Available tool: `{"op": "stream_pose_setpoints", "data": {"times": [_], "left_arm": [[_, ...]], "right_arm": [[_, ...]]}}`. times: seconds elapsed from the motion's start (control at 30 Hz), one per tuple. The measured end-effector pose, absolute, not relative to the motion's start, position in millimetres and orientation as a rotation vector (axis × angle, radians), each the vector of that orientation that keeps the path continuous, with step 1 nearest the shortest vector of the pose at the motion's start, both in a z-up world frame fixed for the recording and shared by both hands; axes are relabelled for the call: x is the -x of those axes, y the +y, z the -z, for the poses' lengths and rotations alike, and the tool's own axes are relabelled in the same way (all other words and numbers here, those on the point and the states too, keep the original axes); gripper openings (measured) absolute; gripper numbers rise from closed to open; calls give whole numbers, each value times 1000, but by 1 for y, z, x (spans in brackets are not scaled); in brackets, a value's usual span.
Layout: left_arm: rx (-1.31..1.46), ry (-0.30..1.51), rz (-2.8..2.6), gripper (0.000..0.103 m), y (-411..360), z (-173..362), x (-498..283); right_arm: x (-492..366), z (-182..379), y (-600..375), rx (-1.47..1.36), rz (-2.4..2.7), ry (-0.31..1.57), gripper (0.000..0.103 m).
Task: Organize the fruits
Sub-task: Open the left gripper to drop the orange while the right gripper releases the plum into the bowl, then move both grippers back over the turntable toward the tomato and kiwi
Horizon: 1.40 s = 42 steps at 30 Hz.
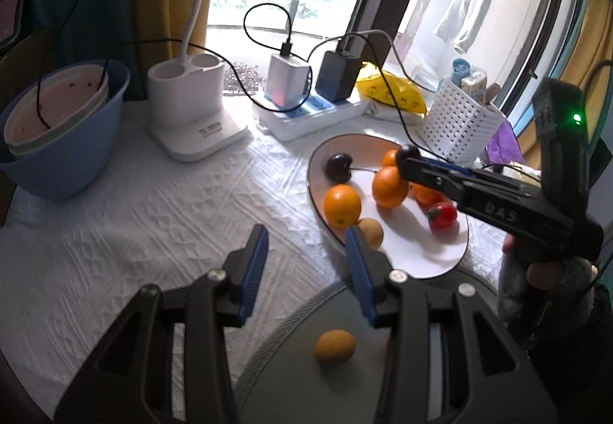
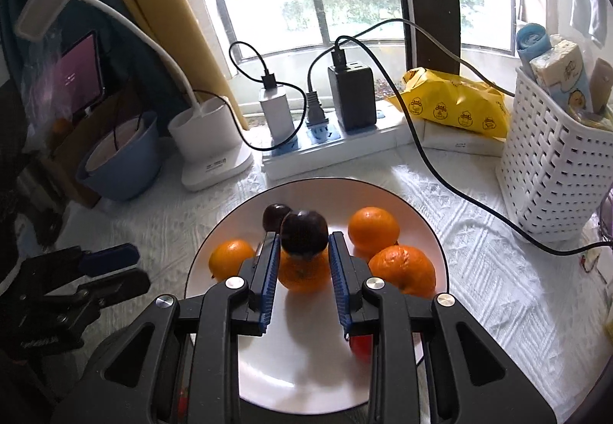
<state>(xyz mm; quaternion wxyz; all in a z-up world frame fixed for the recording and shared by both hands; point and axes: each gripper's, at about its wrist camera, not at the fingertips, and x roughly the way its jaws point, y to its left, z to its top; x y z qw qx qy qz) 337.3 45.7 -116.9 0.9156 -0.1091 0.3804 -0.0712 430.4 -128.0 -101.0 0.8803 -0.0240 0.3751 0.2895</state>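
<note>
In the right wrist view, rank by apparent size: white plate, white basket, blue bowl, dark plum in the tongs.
1. white plate
2. white basket
3. blue bowl, though it sits farther back, so this is unsure
4. dark plum, held in the right tongs

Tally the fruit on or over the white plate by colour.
Orange fruit: 4
Dark purple fruit: 2, one held in the right gripper
Red fruit: 1
Tan fruit: 1
Total: 8
</note>
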Motion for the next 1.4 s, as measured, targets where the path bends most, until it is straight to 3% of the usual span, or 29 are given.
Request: {"op": "stream_pose_setpoints", "data": {"times": [0.47,1.4], "left_arm": [[222,762,151,44,45,108,-330],[206,692,145,44,47,85,-256]], "right_arm": [[-432,103,-137,32,-548,812,28],[-342,71,-145,51,-570,742,28]]}}
